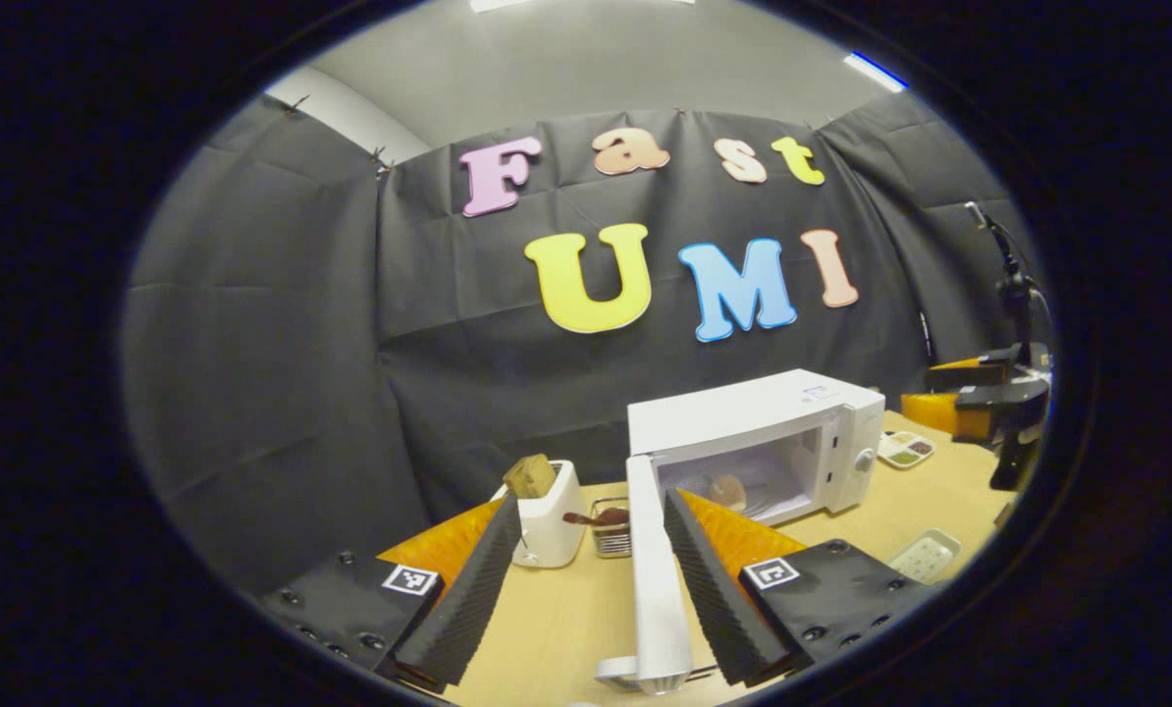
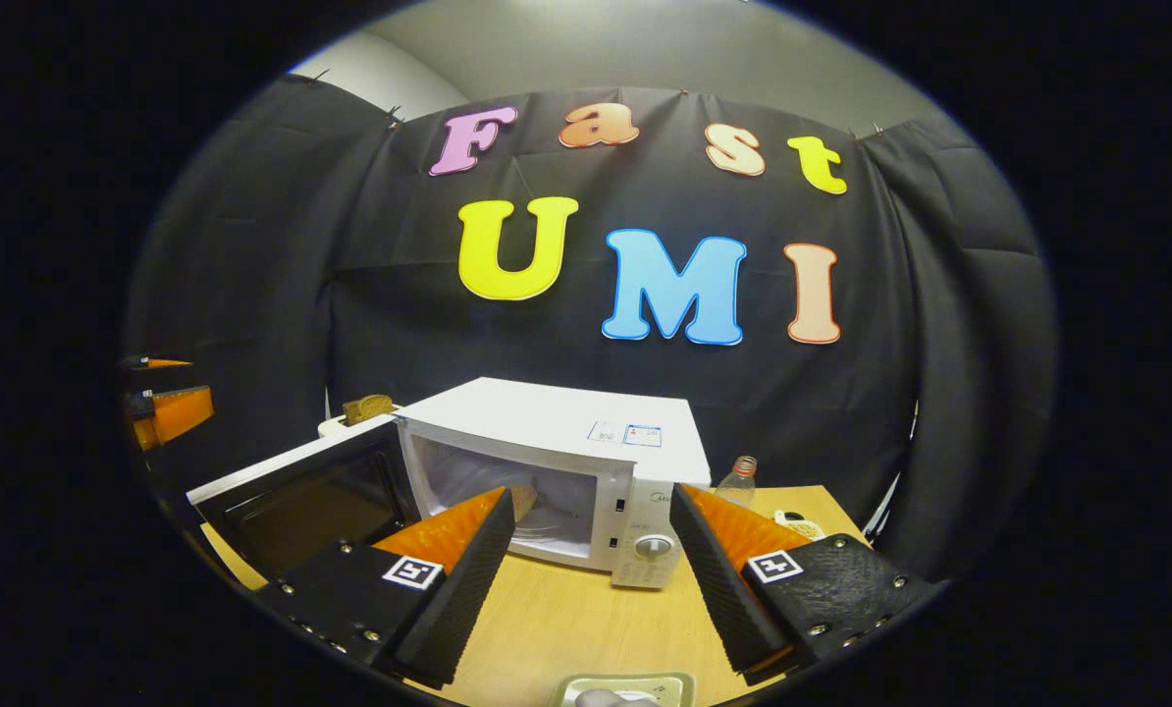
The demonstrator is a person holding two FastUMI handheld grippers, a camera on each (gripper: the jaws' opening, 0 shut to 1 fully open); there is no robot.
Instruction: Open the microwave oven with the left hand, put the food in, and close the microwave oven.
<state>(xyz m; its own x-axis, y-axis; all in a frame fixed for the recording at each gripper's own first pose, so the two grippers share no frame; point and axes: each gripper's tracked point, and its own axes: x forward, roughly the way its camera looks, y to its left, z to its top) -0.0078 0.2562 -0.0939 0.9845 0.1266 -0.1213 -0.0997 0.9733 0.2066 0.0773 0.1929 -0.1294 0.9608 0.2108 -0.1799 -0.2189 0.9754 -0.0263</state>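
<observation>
Door: the microwave (image 2: 557, 471) stands on the table (image 2: 566, 619) with its door (image 2: 296, 496) swung wide to the side; in the left gripper view the door (image 1: 650, 579) shows edge-on, between the left gripper's fingers.
Food: a brownish piece of food (image 1: 728, 489) lies inside the open cavity, on the turntable; in the right gripper view it is partly hidden behind a finger.
Done: judging by this, the opening and the loading steps look finished.
Left to do: closing the door.
Left gripper (image 1: 594, 579): fingers spread wide, holding nothing; the door's edge lies between them, closer to the right finger, though contact cannot be told.
Right gripper (image 2: 591, 570): fingers spread wide and empty, in front of the microwave and apart from it.
Nearby: a toaster (image 1: 552, 516) with a slice of bread in it stands beside the door; a small dish (image 2: 625, 689) sits at the table's near edge.
Next, as a guess: the left gripper pushes the door shut.
</observation>
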